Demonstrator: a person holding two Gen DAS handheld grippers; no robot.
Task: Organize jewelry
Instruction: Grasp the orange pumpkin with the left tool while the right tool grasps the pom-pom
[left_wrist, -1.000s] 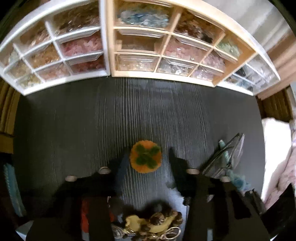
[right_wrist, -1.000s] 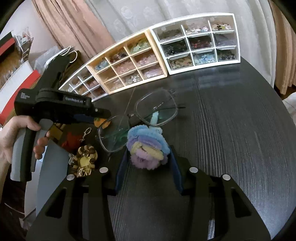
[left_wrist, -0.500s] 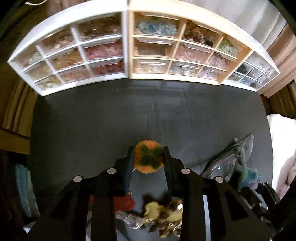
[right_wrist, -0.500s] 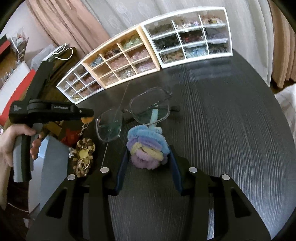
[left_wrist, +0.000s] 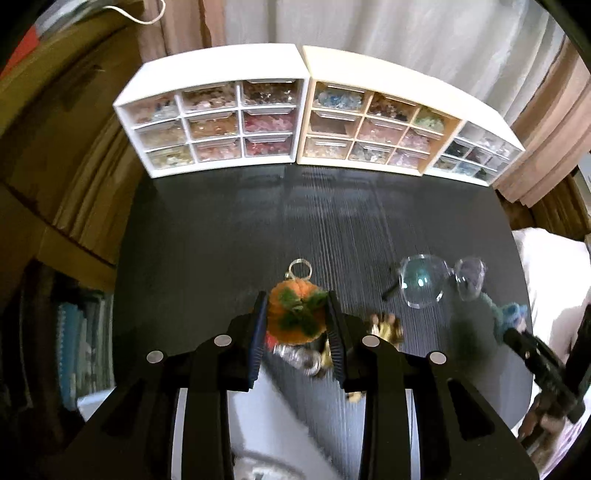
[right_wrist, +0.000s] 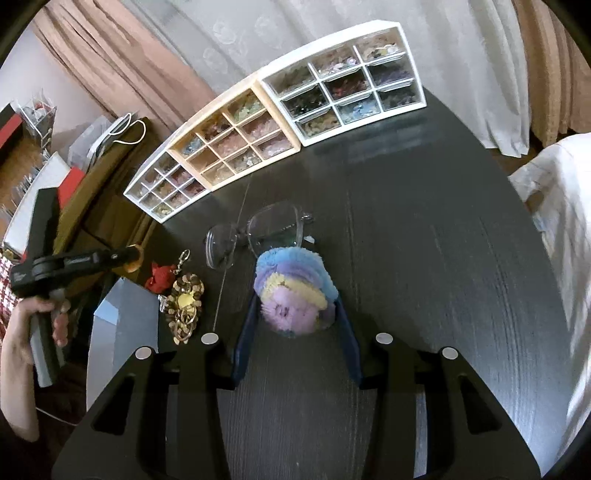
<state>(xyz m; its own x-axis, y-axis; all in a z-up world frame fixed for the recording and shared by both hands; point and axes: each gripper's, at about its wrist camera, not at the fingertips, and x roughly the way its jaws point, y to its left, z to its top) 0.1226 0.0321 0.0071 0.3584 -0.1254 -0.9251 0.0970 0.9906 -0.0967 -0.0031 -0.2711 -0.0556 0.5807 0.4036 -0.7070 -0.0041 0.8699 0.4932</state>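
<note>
Gripping now: both grippers are closed on soft charms above the dark table (right_wrist: 424, 221).
Left gripper (left_wrist: 295, 314): closed on the orange pompom (left_wrist: 295, 314), a fuzzy ball with green leaves, pinched between the two fingers (left_wrist: 258, 332).
Key ring (left_wrist: 300, 266): metal loop on the pompom's far side, pointing toward the drawer boxes.
Under the left gripper: a brown and yellow charm (left_wrist: 386, 326) and a silvery clip (left_wrist: 303, 360) lie on the table just behind the pompom; both are blurred.
Right gripper (right_wrist: 295, 306): closed on the pastel pompom (right_wrist: 293, 291), blue, yellow and lilac plush squeezed between blue-padded fingers (right_wrist: 245, 339).
Glasses (right_wrist: 255, 232): clear-framed, on the table just beyond the pastel pompom, between it and the drawer boxes.
Left of the pastel pompom: a round brown beaded charm (right_wrist: 184, 299) with gold rings, and a red charm (right_wrist: 159, 277) with a clasp beyond it, touching or nearly so.
Grey box (right_wrist: 122, 332): at the table's edge, beside the brown beaded charm.
Drawer boxes: three side by side at the table's far edge, a white one (left_wrist: 218, 122), a cream one (left_wrist: 373, 129) in the middle, and another white one (right_wrist: 347, 88); each has nine clear drawers full of small beads.
Curtains (right_wrist: 122, 62): behind the drawer boxes.
</note>
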